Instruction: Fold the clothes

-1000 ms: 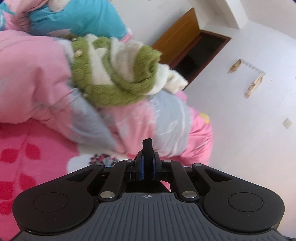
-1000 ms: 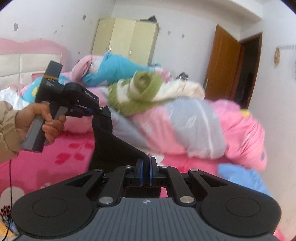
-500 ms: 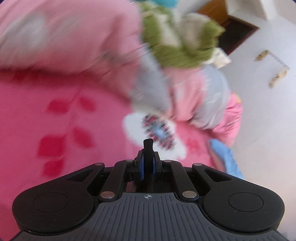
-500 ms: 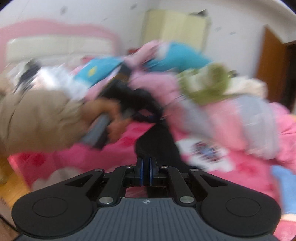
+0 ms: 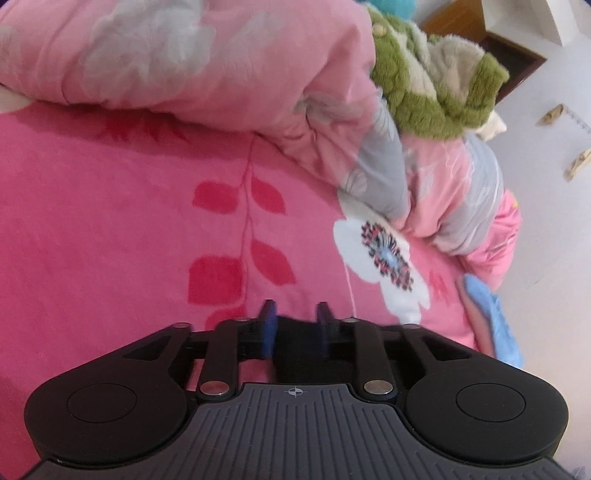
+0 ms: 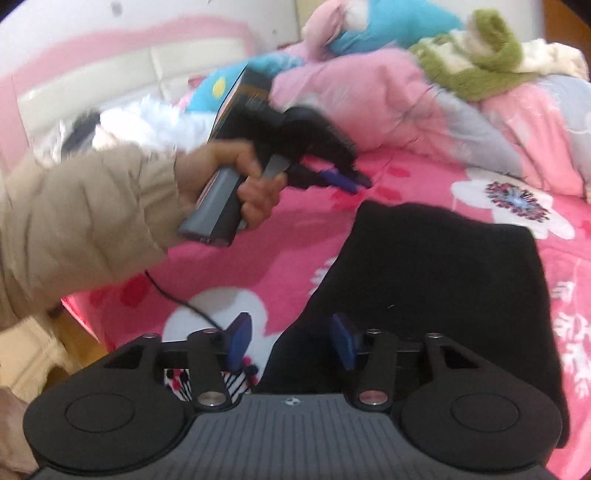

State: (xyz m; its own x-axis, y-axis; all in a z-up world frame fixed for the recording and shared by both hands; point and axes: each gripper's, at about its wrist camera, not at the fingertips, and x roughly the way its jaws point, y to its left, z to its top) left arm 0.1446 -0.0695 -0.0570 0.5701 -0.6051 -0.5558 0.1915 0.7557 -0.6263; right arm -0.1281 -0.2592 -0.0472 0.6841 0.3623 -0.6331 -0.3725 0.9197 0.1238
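Observation:
A black garment (image 6: 443,280) lies spread flat on the pink flowered bed sheet (image 6: 303,236), right in front of my right gripper (image 6: 290,341). That gripper is open, with its blue pads (image 6: 238,338) wide apart and nothing between them; the garment's near edge reaches under the right pad. A hand in a beige sleeve (image 6: 85,221) holds my left gripper (image 6: 352,180) above the sheet, just beyond the garment's far left corner. In the left wrist view my left gripper (image 5: 294,323) is open over bare pink sheet (image 5: 129,221), holding nothing.
A bunched pink and grey quilt (image 5: 207,62) fills the far side of the bed, with a green and cream fleece garment (image 5: 432,92) on top. Blue and pink pillows (image 6: 384,26) and a pink headboard (image 6: 110,62) stand behind. A black cable (image 6: 173,295) hangs at the bed's near edge.
Both grippers were shut on the black garment and held it up between them. They swung down to the bed and opened, and the garment now lies flat on the sheet.

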